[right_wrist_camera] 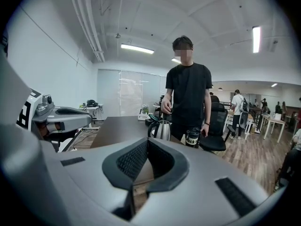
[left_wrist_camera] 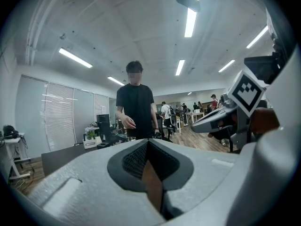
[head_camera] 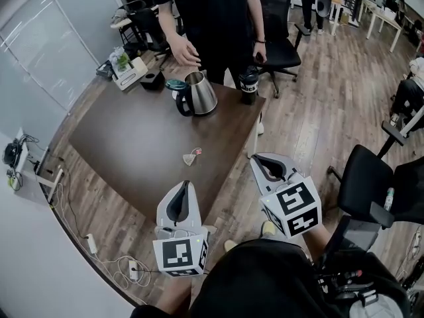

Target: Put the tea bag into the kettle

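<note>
Pale paper tea bag (head_camera: 191, 158), small and triangular with its tag beside it, lies flat on the dark brown wooden table (head_camera: 126, 144). It is well apart from the stainless steel kettle with the black handle (head_camera: 199, 93), on my side of it. Just right of the kettle stands a black tumbler (head_camera: 248, 85). Behind the kettle a person in black holds a hand (head_camera: 184, 50) near it. My left gripper (head_camera: 179, 204) and right gripper (head_camera: 271, 169) hover much nearer me than the kettle. Each has its jaws pressed together on nothing.

Head view looks steeply down; both gripper views face the standing person (left_wrist_camera: 135, 109).
</note>
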Motion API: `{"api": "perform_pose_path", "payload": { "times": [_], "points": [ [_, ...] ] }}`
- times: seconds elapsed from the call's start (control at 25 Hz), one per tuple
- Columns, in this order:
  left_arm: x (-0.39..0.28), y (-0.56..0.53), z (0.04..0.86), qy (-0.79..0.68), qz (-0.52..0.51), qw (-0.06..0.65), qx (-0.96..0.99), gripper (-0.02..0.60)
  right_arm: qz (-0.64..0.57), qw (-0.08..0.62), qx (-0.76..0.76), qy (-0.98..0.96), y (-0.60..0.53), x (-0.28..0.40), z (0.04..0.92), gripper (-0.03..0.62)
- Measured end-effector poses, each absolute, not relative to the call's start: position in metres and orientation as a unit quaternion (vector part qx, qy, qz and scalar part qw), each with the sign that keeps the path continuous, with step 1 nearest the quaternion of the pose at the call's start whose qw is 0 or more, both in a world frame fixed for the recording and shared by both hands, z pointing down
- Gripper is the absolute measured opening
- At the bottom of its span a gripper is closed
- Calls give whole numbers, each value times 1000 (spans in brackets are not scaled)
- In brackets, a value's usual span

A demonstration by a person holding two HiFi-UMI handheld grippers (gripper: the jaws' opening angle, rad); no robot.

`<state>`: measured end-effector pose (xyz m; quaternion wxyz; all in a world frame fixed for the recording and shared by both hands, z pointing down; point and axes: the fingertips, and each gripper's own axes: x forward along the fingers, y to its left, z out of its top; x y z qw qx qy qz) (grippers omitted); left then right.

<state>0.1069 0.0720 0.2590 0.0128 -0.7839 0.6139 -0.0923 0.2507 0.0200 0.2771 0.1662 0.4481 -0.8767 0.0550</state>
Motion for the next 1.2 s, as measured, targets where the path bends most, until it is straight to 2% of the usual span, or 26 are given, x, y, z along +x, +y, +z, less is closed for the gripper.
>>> {"api": "perform_pose_path", "payload": {
  "times": [1.2],
  "points": [
    [121,71,256,620,-89,14,-780,3,61,168,437,-882,18,258,282,9]
  ]
}}
